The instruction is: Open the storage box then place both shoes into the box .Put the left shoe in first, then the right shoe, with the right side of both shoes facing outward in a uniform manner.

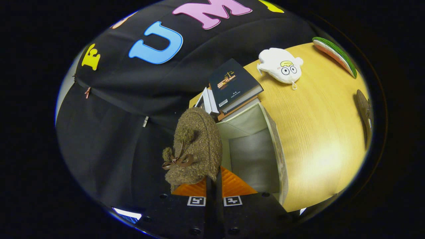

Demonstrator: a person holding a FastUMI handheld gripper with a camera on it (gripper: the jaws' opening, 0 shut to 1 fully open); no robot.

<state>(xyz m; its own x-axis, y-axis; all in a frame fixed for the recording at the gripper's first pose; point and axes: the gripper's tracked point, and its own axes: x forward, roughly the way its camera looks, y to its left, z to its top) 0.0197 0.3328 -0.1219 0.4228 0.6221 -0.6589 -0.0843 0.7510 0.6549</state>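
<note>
- The gripper (pixel 214 186) has its fingers pressed together on the brown fuzzy shoe (pixel 194 149).
- The shoe hangs just left of the open storage box (pixel 277 146).
- Books (pixel 232 88) lie beyond the box.

The gripper (pixel 214 186) has its jaws pulled nearly all the way together, just a thin slit between them, pinching the heel edge of a fuzzy brown shoe (pixel 194 149) that sticks up ahead of the fingertips.
</note>
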